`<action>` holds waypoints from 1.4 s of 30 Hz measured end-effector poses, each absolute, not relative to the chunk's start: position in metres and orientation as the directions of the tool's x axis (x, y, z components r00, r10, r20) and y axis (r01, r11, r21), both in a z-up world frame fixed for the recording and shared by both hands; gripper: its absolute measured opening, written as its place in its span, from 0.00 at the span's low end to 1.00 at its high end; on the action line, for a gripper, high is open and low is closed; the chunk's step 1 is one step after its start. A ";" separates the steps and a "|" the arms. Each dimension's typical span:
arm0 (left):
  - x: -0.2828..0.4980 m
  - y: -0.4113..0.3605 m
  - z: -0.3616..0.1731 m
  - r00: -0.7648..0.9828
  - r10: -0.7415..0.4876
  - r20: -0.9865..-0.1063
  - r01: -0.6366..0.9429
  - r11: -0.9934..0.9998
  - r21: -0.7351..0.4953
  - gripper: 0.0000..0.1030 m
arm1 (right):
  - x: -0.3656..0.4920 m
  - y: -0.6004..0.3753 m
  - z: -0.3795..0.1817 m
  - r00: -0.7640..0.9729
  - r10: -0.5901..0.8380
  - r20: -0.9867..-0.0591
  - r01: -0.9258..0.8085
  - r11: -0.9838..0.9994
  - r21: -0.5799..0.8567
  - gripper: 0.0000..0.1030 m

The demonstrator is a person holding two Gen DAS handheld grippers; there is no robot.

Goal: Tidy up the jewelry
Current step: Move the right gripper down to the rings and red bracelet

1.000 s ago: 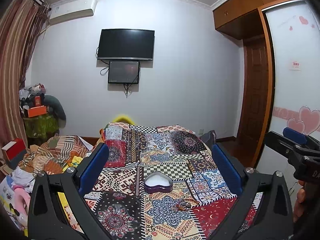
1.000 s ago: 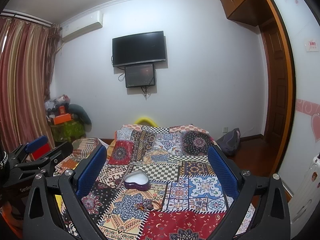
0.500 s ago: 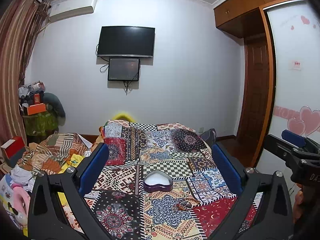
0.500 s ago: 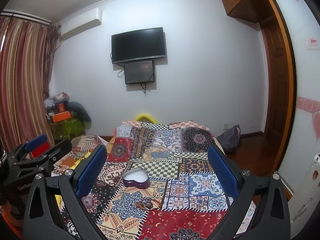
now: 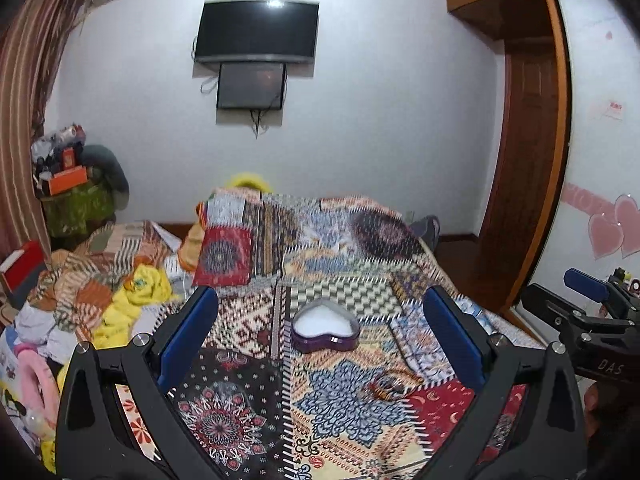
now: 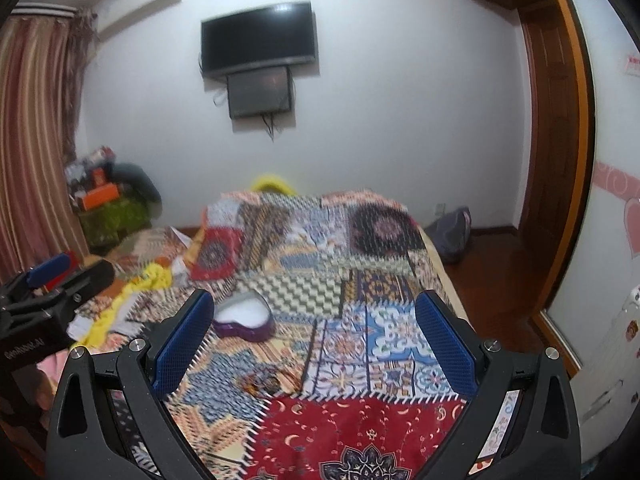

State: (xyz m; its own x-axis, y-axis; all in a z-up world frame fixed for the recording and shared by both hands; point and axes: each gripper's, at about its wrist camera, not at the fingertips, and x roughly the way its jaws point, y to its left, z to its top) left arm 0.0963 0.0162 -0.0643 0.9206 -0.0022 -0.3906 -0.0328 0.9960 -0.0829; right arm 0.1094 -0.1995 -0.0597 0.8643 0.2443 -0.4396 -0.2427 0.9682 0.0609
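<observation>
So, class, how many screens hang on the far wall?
2: a large dark television high on the wall, and a smaller screen mounted directly beneath it. Nothing appears to hide another.

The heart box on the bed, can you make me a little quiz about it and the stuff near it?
1. True or false: the heart-shaped box has its lid on.
2. Where does the jewelry lie: A) inside the box, B) on the patchwork blanket nearer the camera, C) in the left gripper?
3. Fill in: both grippers, left and right gripper, are ____.

Key: 1 false, it is open with a white inside. 2 B. 3 open, holding nothing.
</observation>
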 end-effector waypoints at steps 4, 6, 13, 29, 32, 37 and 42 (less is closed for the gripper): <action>0.118 0.020 -0.089 0.884 0.006 -0.467 -0.045 0.996 -0.073 1.00 | 0.130 -0.201 -0.084 0.822 0.230 -0.521 -0.229 0.971 0.068 0.97; 0.131 0.022 -0.104 0.856 0.006 -0.517 -0.050 0.996 -0.071 1.00 | 0.139 -0.203 -0.094 0.797 0.232 -0.557 -0.230 0.970 0.075 0.97; 0.155 0.024 -0.143 0.791 -0.001 -0.611 -0.042 0.998 -0.056 0.98 | 0.163 -0.200 -0.128 0.716 0.232 -0.659 -0.253 0.965 0.066 0.97; 0.179 0.028 -0.197 0.662 -0.094 -0.743 0.009 0.993 -0.117 0.51 | 0.192 -0.164 -0.172 0.482 0.407 -0.776 -0.457 0.872 0.174 0.50; 0.179 0.025 -0.196 0.661 -0.106 -0.743 0.027 0.993 -0.118 0.45 | 0.196 -0.160 -0.178 0.442 0.425 -0.790 -0.470 0.860 0.199 0.44; 0.178 0.021 -0.197 0.653 -0.139 -0.744 0.054 0.989 -0.137 0.41 | 0.200 -0.154 -0.185 0.399 0.442 -0.804 -0.490 0.843 0.220 0.35; 0.177 0.015 -0.198 0.642 -0.167 -0.749 0.079 0.985 -0.152 0.41 | 0.204 -0.151 -0.189 0.372 0.446 -0.814 -0.508 0.832 0.224 0.33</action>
State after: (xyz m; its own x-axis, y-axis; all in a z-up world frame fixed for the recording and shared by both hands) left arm 0.1765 0.0147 -0.1981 0.6416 -0.1670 -0.7486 0.0787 0.9852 -0.1523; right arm 0.2040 -0.1507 -0.1890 0.3716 0.4461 -0.8142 -0.5079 0.8318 0.2239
